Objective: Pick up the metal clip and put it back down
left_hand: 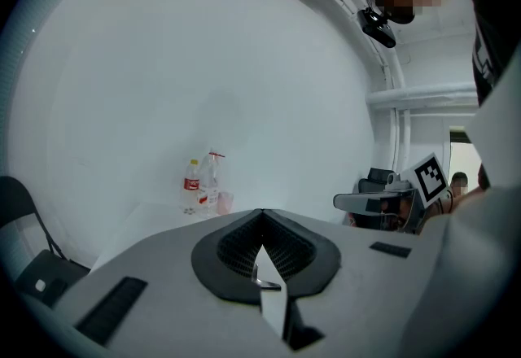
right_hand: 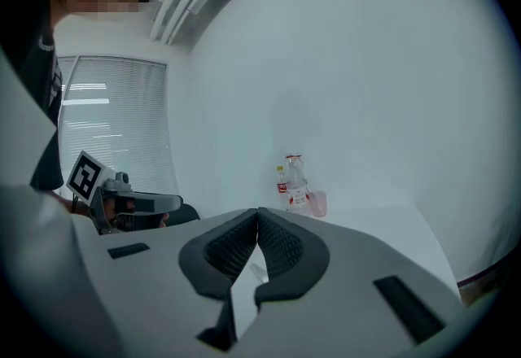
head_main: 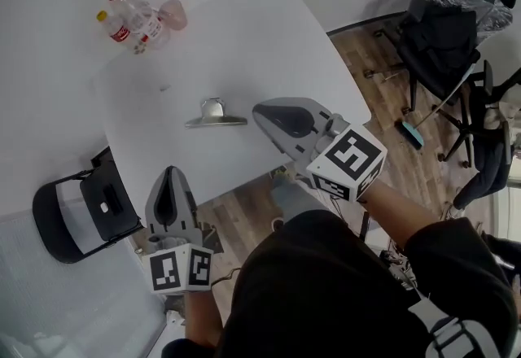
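Observation:
The metal clip (head_main: 213, 115) lies on the white table (head_main: 244, 39), near its front edge, with nothing gripping it. My right gripper (head_main: 257, 111) hovers just right of the clip, shut and empty. My left gripper (head_main: 171, 172) is held off the table's front edge, below and left of the clip, also shut and empty. In the left gripper view the jaws (left_hand: 260, 215) meet at their tips, and a bit of the clip (left_hand: 265, 277) shows through the gap below. The right gripper view shows its jaws (right_hand: 258, 215) closed as well.
Two plastic bottles (head_main: 134, 23) and a pink cup (head_main: 173, 15) stand at the table's far left corner. A black folding chair (head_main: 77, 214) sits left of the table. Black office chairs (head_main: 444, 39) and a brush (head_main: 411, 133) stand on the wooden floor to the right.

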